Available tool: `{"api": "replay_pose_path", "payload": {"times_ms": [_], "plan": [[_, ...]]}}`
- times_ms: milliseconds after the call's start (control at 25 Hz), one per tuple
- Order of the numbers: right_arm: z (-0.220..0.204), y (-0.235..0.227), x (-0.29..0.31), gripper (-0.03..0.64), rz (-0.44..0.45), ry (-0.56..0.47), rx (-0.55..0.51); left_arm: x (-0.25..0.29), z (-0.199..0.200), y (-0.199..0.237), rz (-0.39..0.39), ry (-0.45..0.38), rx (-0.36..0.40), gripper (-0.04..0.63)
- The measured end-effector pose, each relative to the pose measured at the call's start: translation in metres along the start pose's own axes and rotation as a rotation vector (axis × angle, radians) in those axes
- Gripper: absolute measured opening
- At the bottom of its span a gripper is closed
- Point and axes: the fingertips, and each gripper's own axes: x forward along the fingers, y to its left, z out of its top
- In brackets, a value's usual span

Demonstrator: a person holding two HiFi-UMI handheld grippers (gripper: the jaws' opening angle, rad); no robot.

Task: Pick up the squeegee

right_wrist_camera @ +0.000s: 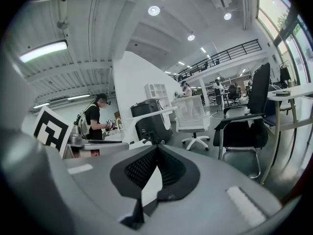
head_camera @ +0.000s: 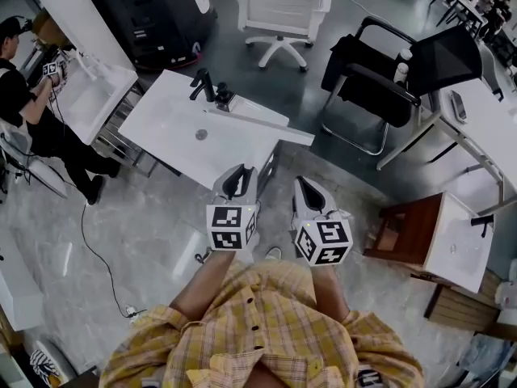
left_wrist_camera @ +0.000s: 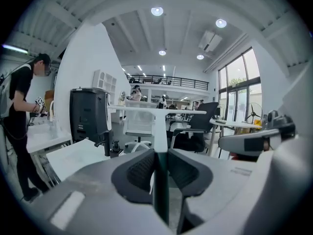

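Right now the left tongs (head_camera: 238, 176) (left_wrist_camera: 160, 153) are clamped on the squeegee (head_camera: 258, 124) (left_wrist_camera: 159, 126). The dark handle sits edge-on between both pads, the white shaft runs forward from it, and the blade lies crosswise at the far end. In the head view the blade shows over the near right edge of the white sink surface (head_camera: 170, 128), just right of the black faucet (head_camera: 203, 83). In the left gripper view it looks clear of the surface. Right tongs (head_camera: 305, 183) (right_wrist_camera: 156, 150) are closed tip to tip with nothing in them, held just beside the left ones. Both point forward and slightly down.
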Motion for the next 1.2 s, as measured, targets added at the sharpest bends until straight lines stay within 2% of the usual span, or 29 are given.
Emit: {"api": "replay_pose_path", "payload": {"times_ms": [280,640,1200], "plan": [[0.008,0.007,-0.01,-0.002,-0.002,-0.033,-0.023,-0.019,0.011,-0.008,-0.019,-0.076,0.004,0.091],[0.014,0.008,-0.019,-0.002,-0.009,-0.058,-0.039,-0.035,0.02,-0.01,-0.01,-0.129,0.012,0.091],[0.02,0.011,-0.024,-0.002,-0.016,-0.08,-0.056,-0.041,0.025,-0.01,-0.001,-0.147,0.022,0.091]]}}
